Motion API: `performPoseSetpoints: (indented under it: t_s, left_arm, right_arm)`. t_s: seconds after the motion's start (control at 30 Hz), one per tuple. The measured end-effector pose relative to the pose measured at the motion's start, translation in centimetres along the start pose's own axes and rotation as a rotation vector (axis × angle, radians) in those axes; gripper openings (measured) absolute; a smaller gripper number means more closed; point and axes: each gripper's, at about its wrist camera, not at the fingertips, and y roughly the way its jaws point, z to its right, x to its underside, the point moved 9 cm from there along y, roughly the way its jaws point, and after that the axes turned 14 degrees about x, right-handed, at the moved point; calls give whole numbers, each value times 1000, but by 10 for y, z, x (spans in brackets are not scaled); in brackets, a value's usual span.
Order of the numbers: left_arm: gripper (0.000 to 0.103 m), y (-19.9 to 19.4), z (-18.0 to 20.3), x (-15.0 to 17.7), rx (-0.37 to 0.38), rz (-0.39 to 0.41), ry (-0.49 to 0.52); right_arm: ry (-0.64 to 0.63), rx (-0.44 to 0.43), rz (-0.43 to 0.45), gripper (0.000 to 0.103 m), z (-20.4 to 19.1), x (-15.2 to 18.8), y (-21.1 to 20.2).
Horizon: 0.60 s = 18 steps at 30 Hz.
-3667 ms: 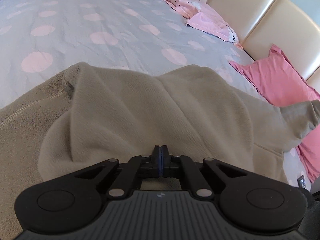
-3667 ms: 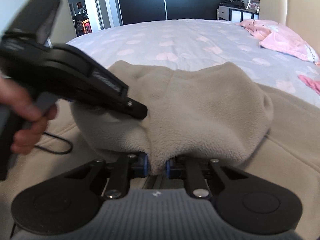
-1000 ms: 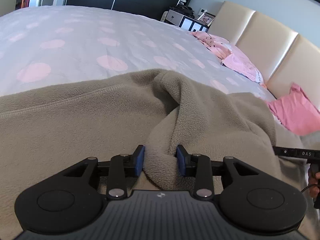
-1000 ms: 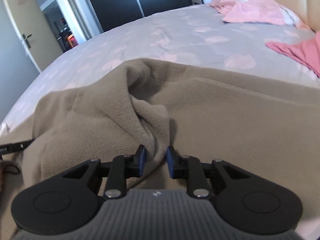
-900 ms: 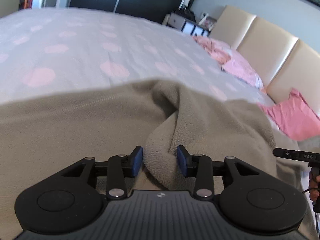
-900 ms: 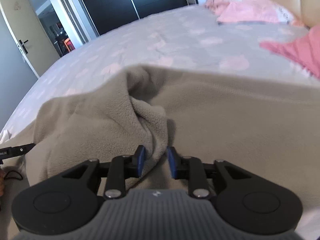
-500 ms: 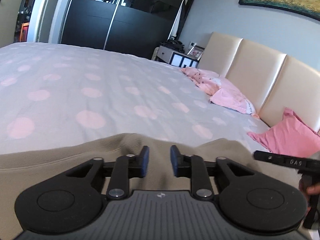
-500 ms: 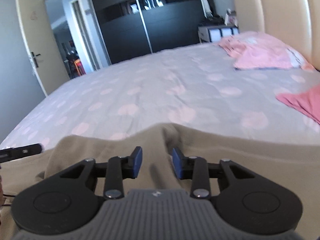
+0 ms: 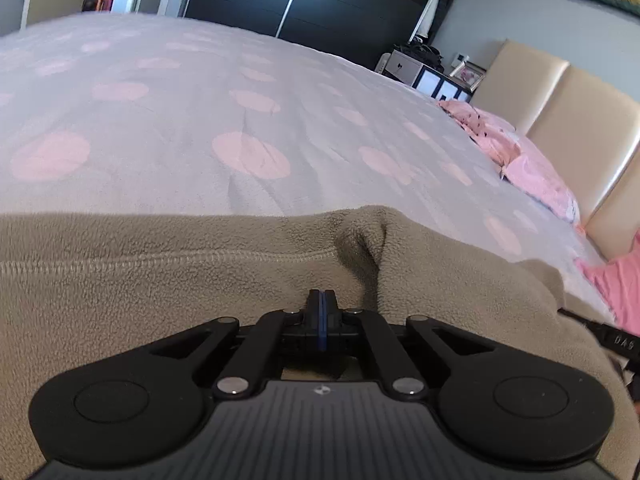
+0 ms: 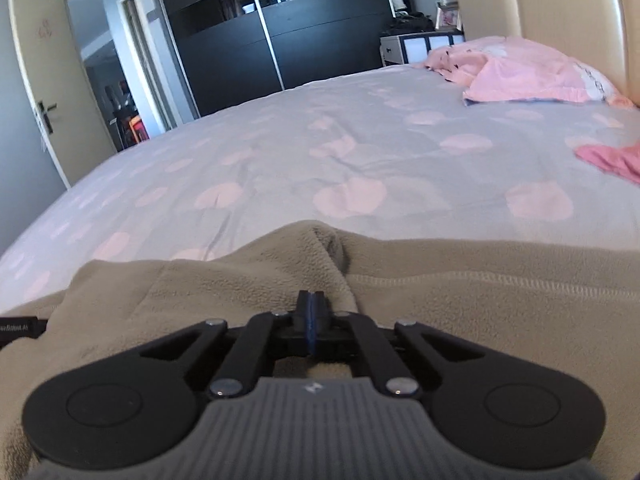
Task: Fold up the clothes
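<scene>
A beige fleece garment [image 9: 160, 280] lies spread over the near part of the bed, with a stitched seam running across it. In the left wrist view my left gripper [image 9: 320, 294] is low over the fleece, its blue pads pressed flush together and no cloth showing between them. A small pucker [image 9: 362, 240] in the fleece edge sits just beyond its tips. In the right wrist view my right gripper [image 10: 310, 296] is likewise shut over the fleece [image 10: 480, 300], behind a raised fold [image 10: 320, 240]. Whether either pinches a thin layer underneath is hidden.
The grey bedsheet with pink spots [image 9: 240, 100] stretches away beyond the garment. Pink pillows [image 10: 532, 76] and a pink cloth [image 10: 612, 160] lie by the cream headboard [image 9: 560, 100]. The other gripper's black edge [image 9: 616, 342] shows at the right; a dark wardrobe [image 10: 320, 40] stands behind.
A second ago both grippers were open around folds of fleece. They let go, tilted up off the garment, then came down over it again, and both jaws have closed.
</scene>
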Motion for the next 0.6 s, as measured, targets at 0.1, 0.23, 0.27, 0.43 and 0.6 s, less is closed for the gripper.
performPoseSetpoints:
  t_s: [0.1,0.23,0.27,0.43,0.6]
  left_arm:
    - [0,-5,1,-1,0,4,1]
    - [2,-27,11,-1,-14,6,25]
    - [2,-36,17,-2,-14,8,43]
    - [18,-87,61,-14,1,27,150]
    - [27,-150,116,-48,35,119,203]
  right_arm:
    - [11,10,-5,0,2,1,-6]
    - [44,27,-16,0,7,7,-29]
    - [55,29,-18,0,9,9,-37]
    - [-73,24,-56,11,8,13,-78]
    - [-123,27,-13,42,44,-31,-129]
